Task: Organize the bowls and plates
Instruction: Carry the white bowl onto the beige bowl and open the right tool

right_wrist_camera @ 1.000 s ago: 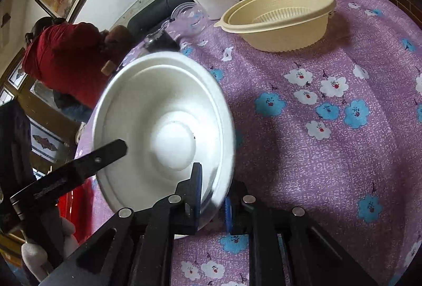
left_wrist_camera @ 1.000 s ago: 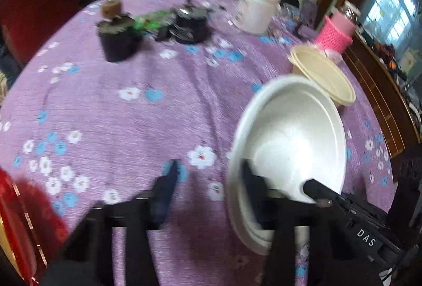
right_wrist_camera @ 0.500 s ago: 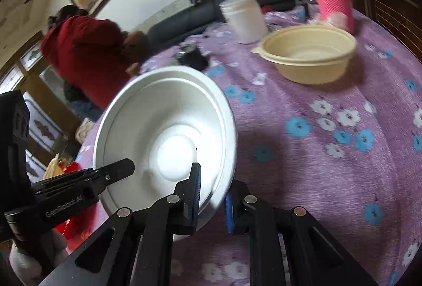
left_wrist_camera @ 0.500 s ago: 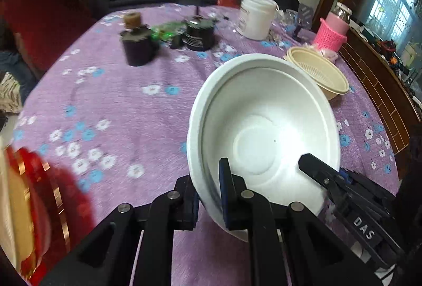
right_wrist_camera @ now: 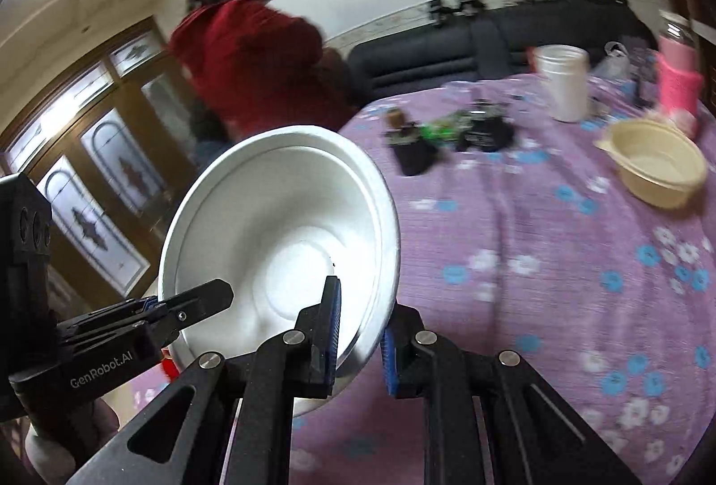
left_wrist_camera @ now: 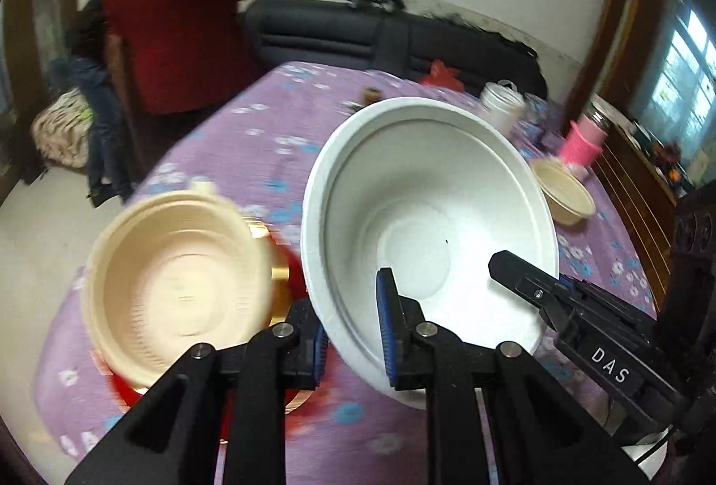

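Note:
A white foam bowl is held tilted in the air above the purple flowered table. My left gripper is shut on its left rim. My right gripper is shut on its right rim; the bowl also shows in the right wrist view. Each gripper shows in the other's view, the right one and the left one. A cream plastic bowl sits on a red and gold container at the table's near left edge. Another cream bowl stands at the right.
On the far side of the table stand a white jar, a pink wrapped bottle and dark small containers. A person in red stands at the table's far left. A dark sofa is behind.
Both grippers carried the white bowl leftward and up. The cream bowl on the red container has come into the left wrist view. The left gripper, open a second ago, closed on the rim.

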The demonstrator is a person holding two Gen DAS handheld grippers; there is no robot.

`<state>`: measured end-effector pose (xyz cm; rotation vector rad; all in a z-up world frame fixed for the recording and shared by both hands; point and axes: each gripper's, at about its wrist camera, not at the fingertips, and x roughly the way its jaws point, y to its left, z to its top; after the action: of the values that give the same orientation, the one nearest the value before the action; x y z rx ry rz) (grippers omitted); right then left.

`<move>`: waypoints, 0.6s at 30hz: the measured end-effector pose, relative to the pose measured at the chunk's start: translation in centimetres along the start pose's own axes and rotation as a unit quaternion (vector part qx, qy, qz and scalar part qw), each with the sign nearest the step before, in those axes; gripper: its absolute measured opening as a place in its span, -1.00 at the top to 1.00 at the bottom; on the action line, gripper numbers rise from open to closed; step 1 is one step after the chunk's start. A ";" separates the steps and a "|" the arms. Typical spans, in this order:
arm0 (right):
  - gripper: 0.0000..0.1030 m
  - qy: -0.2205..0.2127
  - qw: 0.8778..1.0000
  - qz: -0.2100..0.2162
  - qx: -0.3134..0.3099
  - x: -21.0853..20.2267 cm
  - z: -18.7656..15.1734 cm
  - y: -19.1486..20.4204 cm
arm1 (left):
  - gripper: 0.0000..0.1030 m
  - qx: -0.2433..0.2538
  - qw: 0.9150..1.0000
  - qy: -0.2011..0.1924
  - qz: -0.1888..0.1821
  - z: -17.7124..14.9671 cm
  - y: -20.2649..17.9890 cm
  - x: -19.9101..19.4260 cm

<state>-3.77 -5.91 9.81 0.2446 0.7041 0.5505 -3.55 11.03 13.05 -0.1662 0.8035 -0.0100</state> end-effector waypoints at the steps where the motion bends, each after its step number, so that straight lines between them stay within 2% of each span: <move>1: 0.65 0.007 1.000 0.008 -0.008 0.7 0.2 1.4 | 0.66 -0.006 1.000 -0.004 0.006 0.0 1.0 -0.4; 8: 0.62 0.042 0.997 0.017 -0.068 5.2 0.6 8.2 | 0.60 -0.067 0.997 -0.009 0.032 -0.2 8.4 -1.4; 18: 0.62 0.077 0.993 0.017 -0.086 9.3 0.7 11.8 | 0.60 -0.099 0.995 -0.007 0.032 -1.0 13.4 -1.3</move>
<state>-2.10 9.03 9.86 0.0528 0.7981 0.6645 -5.88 24.17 11.24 -0.3281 0.7942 0.1310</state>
